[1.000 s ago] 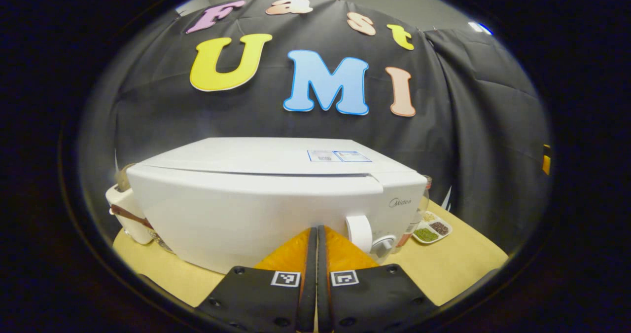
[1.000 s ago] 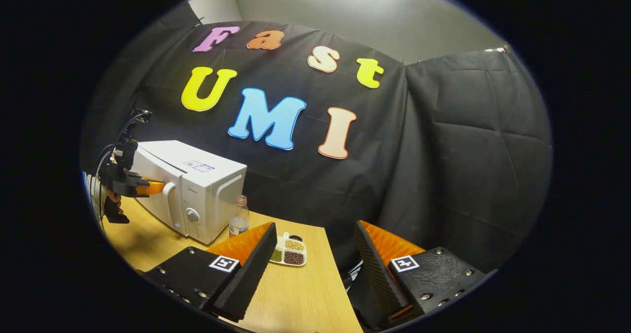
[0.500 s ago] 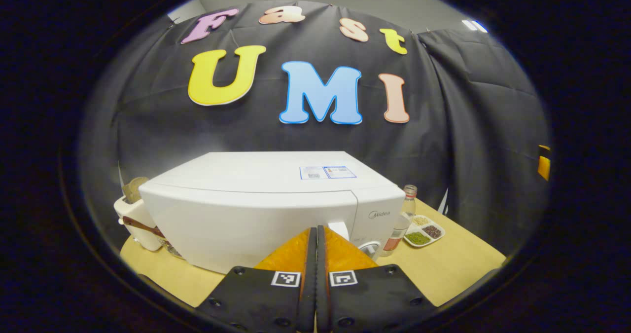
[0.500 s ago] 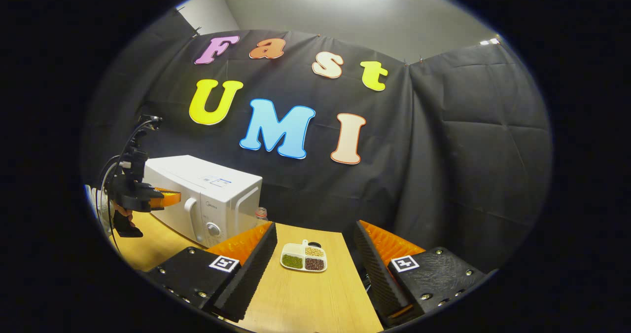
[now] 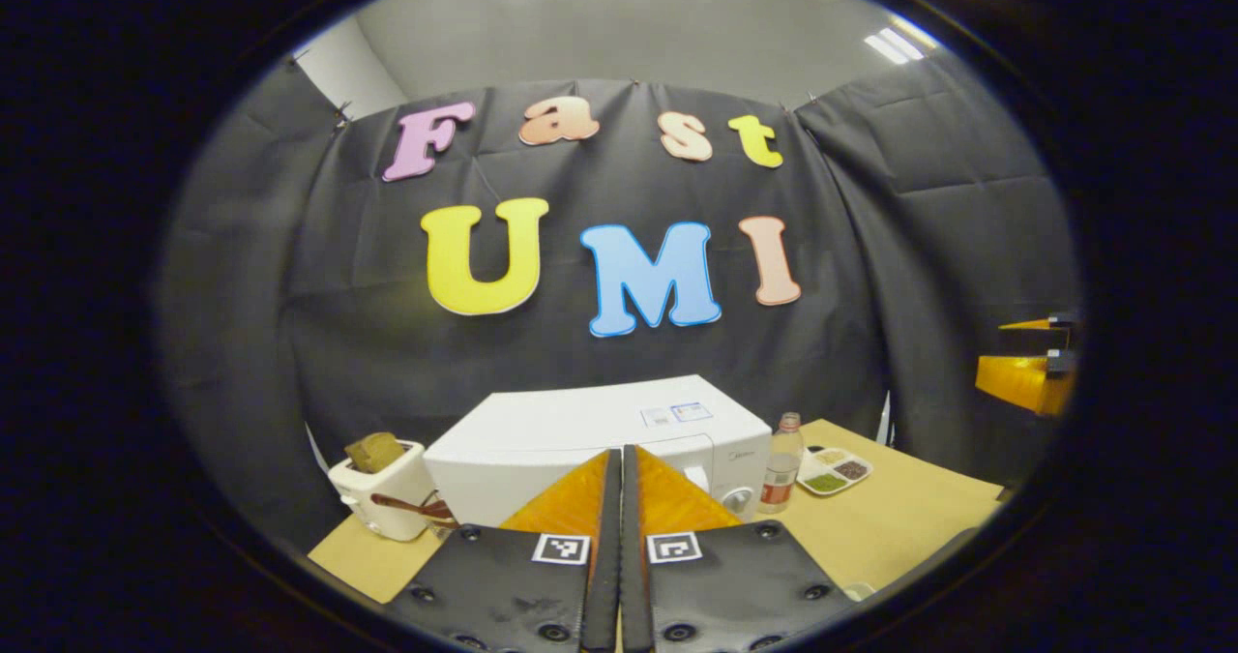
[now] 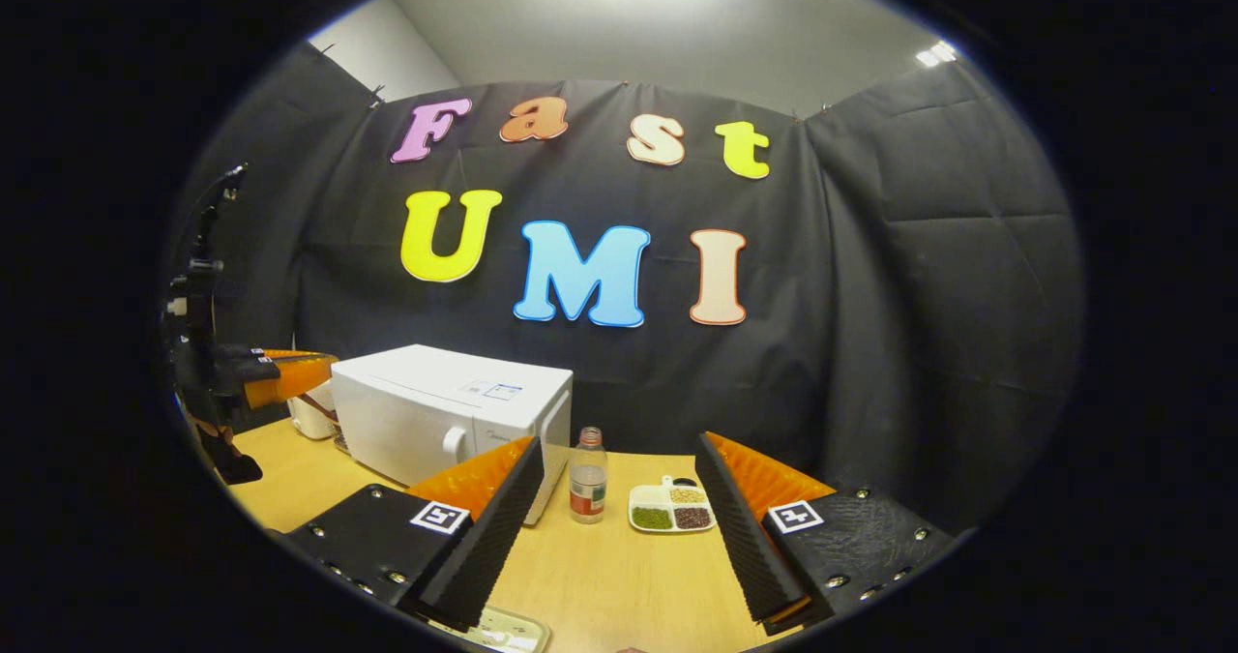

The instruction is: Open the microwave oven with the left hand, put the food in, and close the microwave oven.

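Note:
The white microwave (image 5: 590, 440) stands on the wooden table with its door closed; in the right gripper view the microwave (image 6: 435, 416) is left of centre. My left gripper (image 5: 620, 455) is shut with nothing between its fingers and hangs some way in front of the microwave. It shows again at the far left as the left gripper (image 6: 290, 372). My right gripper (image 6: 619, 445) is open and empty above the table, and it appears at the right edge as the right gripper (image 5: 1030, 372). A small divided dish of beans and grains (image 6: 672, 510) lies right of the microwave.
A plastic bottle (image 6: 586, 489) stands between the microwave and the dish. A white toaster (image 5: 382, 489) holding a slice sits left of the microwave. A pale tray edge (image 6: 493, 629) lies at the table's near side. The table (image 5: 899, 527) has bare wood at the right.
Both grippers have drawn back from the microwave, which looks smaller now. The left gripper was right at the door handle a second ago and is now well clear of it, still shut.

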